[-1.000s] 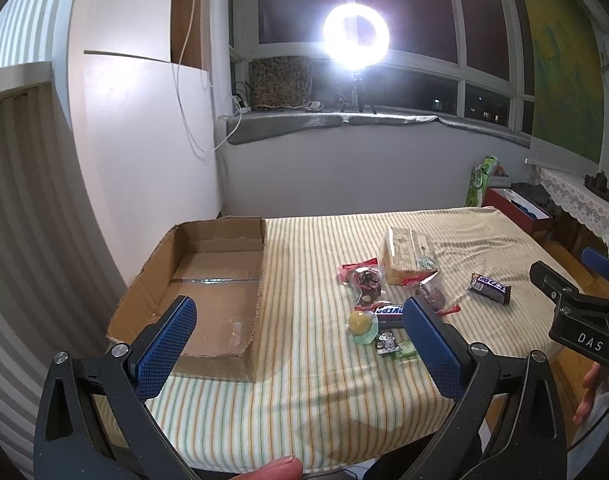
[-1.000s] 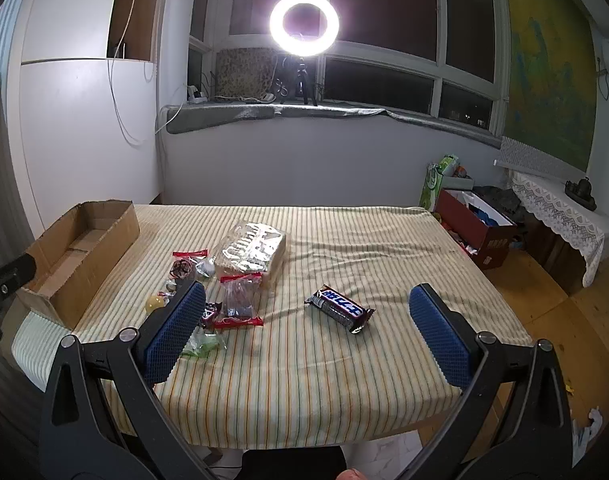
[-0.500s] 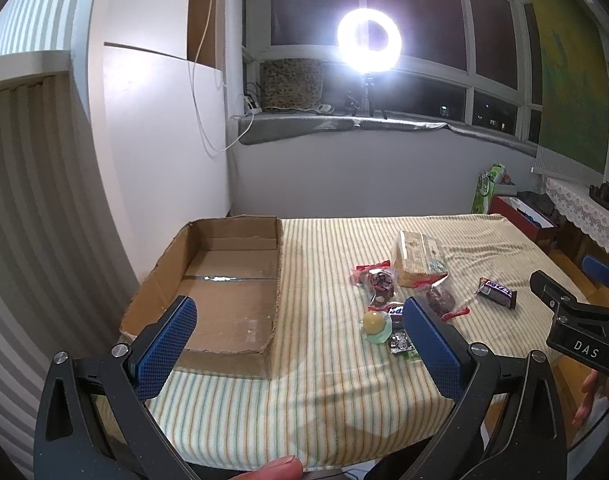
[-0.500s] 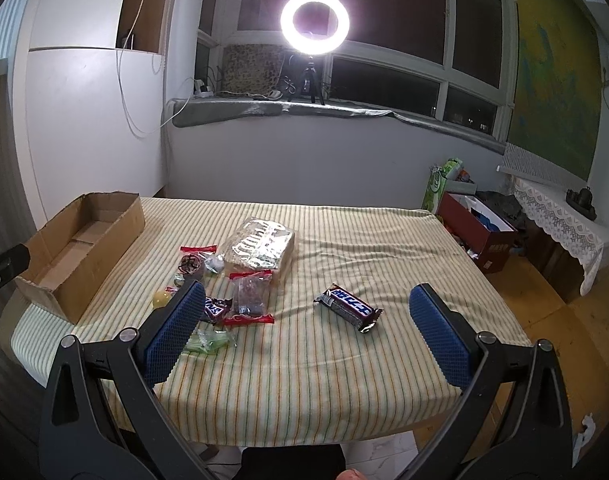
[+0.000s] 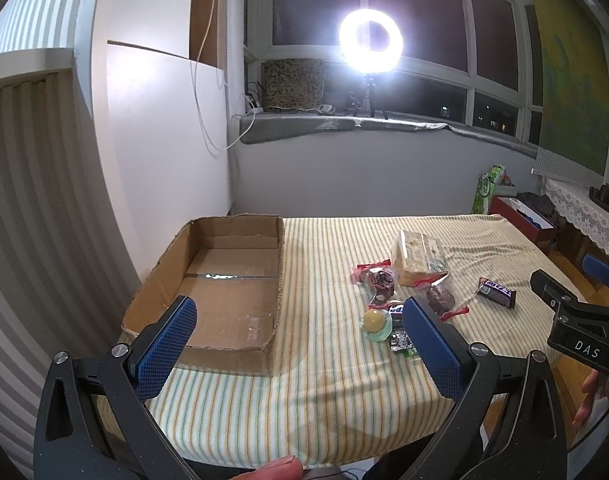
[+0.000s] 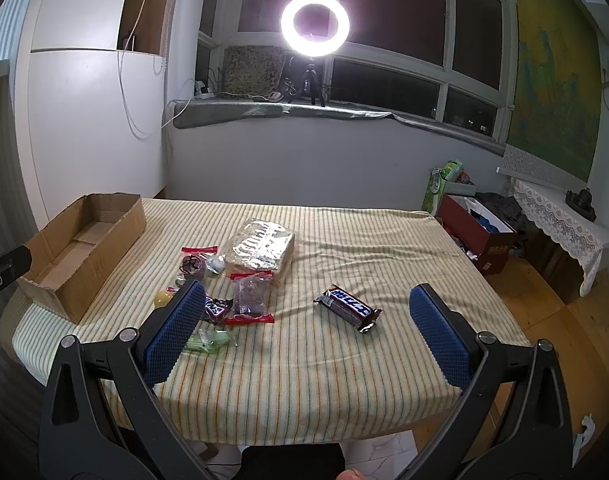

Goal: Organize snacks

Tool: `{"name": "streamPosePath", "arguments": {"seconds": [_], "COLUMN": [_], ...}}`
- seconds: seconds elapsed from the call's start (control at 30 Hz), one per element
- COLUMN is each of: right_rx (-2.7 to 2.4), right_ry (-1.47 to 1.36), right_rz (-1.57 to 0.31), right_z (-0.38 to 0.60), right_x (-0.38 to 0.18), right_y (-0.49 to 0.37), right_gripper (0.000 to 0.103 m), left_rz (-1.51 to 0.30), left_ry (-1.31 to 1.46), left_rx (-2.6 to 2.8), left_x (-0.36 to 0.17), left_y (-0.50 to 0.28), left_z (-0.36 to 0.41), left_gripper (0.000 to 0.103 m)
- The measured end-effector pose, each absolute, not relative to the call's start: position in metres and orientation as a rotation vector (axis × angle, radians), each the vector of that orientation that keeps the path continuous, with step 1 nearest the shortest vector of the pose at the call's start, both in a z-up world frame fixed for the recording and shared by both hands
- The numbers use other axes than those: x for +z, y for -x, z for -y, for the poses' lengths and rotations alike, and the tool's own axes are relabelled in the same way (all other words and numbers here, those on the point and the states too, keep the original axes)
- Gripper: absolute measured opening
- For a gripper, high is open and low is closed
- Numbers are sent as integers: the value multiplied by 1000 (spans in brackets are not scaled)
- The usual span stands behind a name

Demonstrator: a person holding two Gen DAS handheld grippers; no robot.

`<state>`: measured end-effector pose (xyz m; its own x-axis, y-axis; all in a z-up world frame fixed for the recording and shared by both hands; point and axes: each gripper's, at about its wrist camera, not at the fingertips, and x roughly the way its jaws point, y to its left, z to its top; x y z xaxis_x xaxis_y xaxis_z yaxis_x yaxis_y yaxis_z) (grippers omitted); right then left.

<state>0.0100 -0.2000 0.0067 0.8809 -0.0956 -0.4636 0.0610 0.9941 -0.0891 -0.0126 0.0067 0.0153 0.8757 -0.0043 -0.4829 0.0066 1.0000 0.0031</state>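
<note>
An empty cardboard box (image 5: 220, 300) sits at the table's left side; it also shows in the right wrist view (image 6: 84, 252). Several snacks lie mid-table: a large clear packet (image 6: 262, 250), a dark chocolate bar (image 6: 348, 308), a red-edged clear bag (image 6: 250, 298), a yellow ball sweet (image 5: 375, 320) and small wrappers. My left gripper (image 5: 300, 344) is open and empty near the front edge, by the box. My right gripper (image 6: 308, 332) is open and empty, held above the front edge before the chocolate bar.
The table wears a striped cloth (image 6: 304, 364). A white wall panel (image 5: 156, 152) stands left of the box. A ring light (image 6: 315, 25) shines on the windowsill. A red box (image 6: 480, 236) and a lace-covered stand (image 6: 564, 224) are at the right.
Both views have tilted slightly, so the table and snacks sit a little lower in frame. Both grippers stay open and nothing on the table has moved.
</note>
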Motion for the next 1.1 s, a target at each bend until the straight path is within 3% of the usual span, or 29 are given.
{"name": "streamPosePath", "arguments": {"seconds": [1.1], "right_rx": [-83], "right_ry": [72], "right_rz": [-483], "right_z": [204], "right_x": [9], "right_y": [-9], "right_gripper": [103], "left_rz": [-509], "left_ry": [-9], "left_rx": [-4], "left_x": [14], "left_y": [12], "left_z": [-6], "left_gripper": [102]}}
